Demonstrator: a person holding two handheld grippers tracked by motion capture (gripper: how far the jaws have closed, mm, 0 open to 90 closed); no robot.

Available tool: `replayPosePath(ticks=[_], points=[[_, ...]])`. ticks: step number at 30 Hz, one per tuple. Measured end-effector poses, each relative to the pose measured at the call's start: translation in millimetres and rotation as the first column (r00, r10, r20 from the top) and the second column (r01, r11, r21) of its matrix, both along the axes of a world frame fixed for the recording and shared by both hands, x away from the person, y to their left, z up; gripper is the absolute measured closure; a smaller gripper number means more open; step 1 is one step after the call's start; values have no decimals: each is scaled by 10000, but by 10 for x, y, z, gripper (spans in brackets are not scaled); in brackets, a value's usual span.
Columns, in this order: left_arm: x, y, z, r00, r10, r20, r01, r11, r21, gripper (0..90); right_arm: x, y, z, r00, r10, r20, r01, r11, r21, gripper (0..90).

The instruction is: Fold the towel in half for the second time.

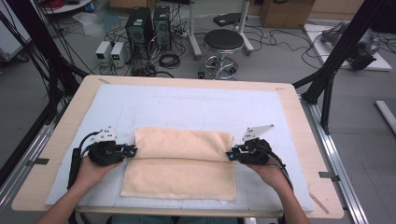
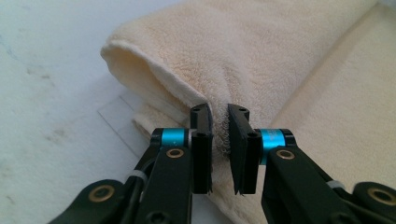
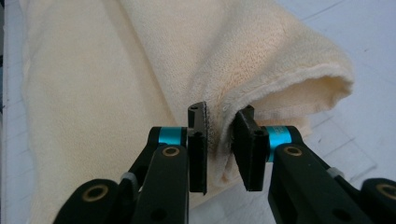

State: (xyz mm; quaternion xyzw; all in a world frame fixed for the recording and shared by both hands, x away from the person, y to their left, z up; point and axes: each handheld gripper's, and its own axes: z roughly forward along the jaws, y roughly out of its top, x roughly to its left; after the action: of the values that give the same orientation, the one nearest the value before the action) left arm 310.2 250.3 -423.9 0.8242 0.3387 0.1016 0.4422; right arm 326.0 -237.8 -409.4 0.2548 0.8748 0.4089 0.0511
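The cream towel (image 1: 182,163) lies on the white mat (image 1: 187,105) of the table (image 1: 299,121), between the two tools, with its far part folded over toward the person. The left tool (image 1: 132,151) is at the left end of the fold, the right tool (image 1: 230,155) at the right end. Each tool has its jaws narrow, with the towel edge between them; the pads seem a little apart from the cloth.

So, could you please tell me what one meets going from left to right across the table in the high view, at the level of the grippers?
Bare strip of the pale wooden table → white mat → black left gripper → folded cream terry towel → black right gripper → white mat again → wooden table edge.
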Motion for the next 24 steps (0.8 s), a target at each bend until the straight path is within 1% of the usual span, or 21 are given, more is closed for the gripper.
replayPosePath(ticks=[2, 4, 5, 7, 9, 10, 11, 12, 14, 15, 16, 17, 18, 20, 22, 24], points=[[-1, 10, -6, 10000, -52, -47, 52, 10000, 49, 739, -12, -21, -19, 9998, -187, -89, 187, 9998, 8, 710], [-12, 23, 12, 10000, -54, -20, 54, 9996, 274, 672, -17, -49, -13, 9995, -318, -85, 318, 9995, 54, 672], [-16, 29, 17, 10000, -44, 15, 44, 9993, 362, 662, -22, -60, -5, 9993, -373, 22, 373, 9993, 73, 658], [-25, 58, 35, 10000, -73, 19, 72, 9991, 427, 631, -34, -86, 14, 9987, -512, 23, 511, 9987, 76, 604], [-30, 78, 67, 10000, -49, 48, 48, 9996, 278, 602, -34, -119, 37, 9979, -641, 40, 641, 9977, 198, 550], [-28, 84, 87, 9999, -37, 104, 34, 9996, 274, 589, -27, -136, 49, 9977, -664, 110, 660, 9974, 301, 529], [-22, 88, 110, 9999, -21, 148, 17, 9997, 261, 573, -29, -151, 69, 9969, -785, 70, 782, 9963, 368, 509], [-13, 91, 136, 9998, 16, 179, -21, 9997, 254, 557, -21, -166, 88, 9962, -859, 173, 851, 9955, 422, 496], [10, 98, 185, 9994, 92, 321, -98, 9998, 178, 535, -7, -183, 137, 9945, -1017, 231, 1005, 9937, 496, 473], [27, 101, 214, 9992, 165, 372, -170, 9998, 120, 526, 7, -185, 156, 9942, -1035, 288, 1020, 9936, 490, 457], [61, 107, 253, 9989, 196, 423, -204, 9996, 187, 508, 27, -186, 185, 9937, -1074, 324, 1059, 9934, 437, 446], [83, 104, 273, 9986, 263, 466, -270, 9995, 146, 493, 62, -185, 217, 9930, -1102, 426, 1082, 9930, 475, 443], [124, 103, 304, 9980, 357, 525, -364, 9992, 134, 478, 85, -180, 235, 9926, -1150, 385, 1131, 9924, 474, 437], [207, 84, 339, 9971, 523, 548, -527, 9986, 61, 453, 179, -152, 269, 9915, -1250, 371, 1240, 9919, 269, 425], [298, 59, 354, 9961, 667, 583, -677, 9976, 163, 439, 285, -122, 261, 9908, -1311, 332, 1307, 9913, 135, 413], [398, 30, 340, 9958, 729, 551, -741, 9971, 198, 433, 385, -81, 223, 9908, -1343, 169, 1345, 9909, -108, 403]])
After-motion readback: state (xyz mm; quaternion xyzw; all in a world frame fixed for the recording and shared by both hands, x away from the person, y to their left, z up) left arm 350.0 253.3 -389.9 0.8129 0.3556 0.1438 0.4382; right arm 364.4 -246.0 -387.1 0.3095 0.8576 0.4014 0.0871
